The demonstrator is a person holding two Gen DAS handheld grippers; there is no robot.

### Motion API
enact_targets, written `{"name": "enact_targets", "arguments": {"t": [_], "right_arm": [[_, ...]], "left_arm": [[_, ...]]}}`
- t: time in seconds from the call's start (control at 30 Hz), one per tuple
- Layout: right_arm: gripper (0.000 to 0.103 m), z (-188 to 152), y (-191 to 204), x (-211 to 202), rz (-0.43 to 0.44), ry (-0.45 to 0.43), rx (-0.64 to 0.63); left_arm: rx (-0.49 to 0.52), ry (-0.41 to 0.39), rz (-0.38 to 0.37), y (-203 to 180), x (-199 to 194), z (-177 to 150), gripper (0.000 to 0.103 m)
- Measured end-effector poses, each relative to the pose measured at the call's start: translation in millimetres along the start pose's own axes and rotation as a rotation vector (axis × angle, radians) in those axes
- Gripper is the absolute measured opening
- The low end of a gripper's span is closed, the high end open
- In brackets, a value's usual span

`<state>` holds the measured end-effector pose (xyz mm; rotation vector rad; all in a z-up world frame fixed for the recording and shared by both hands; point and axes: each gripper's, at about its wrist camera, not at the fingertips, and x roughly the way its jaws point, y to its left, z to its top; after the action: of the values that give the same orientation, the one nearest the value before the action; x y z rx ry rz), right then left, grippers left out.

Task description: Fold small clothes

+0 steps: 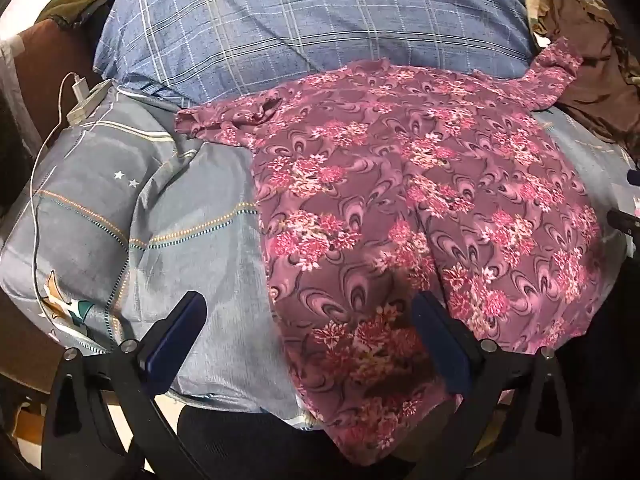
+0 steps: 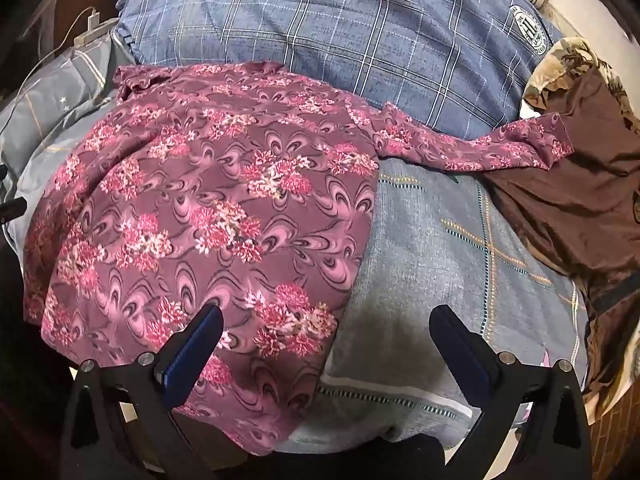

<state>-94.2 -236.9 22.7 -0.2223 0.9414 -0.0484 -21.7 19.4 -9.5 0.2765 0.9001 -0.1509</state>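
Bed (image 1: pixel 192 220) — floral shirt (image 1: pixel 400 200) flat; collar away

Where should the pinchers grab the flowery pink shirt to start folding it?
Probably a sleeve first. The flowery shirt lies flat, and its long sleeve sticks out sideways near the brown cloth. The open right gripper could come from the near side and pinch the cuff, then carry it across the body.

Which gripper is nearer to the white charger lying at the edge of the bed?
Left. The left gripper, open, hangs over the floral shirt's hem on the white charger's side; the right gripper, open, is over the shirt's opposite edge, further away.
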Motion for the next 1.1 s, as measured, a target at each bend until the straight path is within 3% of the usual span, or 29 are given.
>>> {"name": "enact_targets", "arguments": {"t": [0.33,1.1], "right_arm": [[0.103,3,3,-6,-0.019,-0.017,-0.039],[0.103,5,4,-2,-0.021,-0.02,-0.021]], "left_arm": [[0.042,-0.017,-0.06,-8,-6,1,0.103],[0.074,-0.02,-0.088,-25,-7,10,0.103]]}}
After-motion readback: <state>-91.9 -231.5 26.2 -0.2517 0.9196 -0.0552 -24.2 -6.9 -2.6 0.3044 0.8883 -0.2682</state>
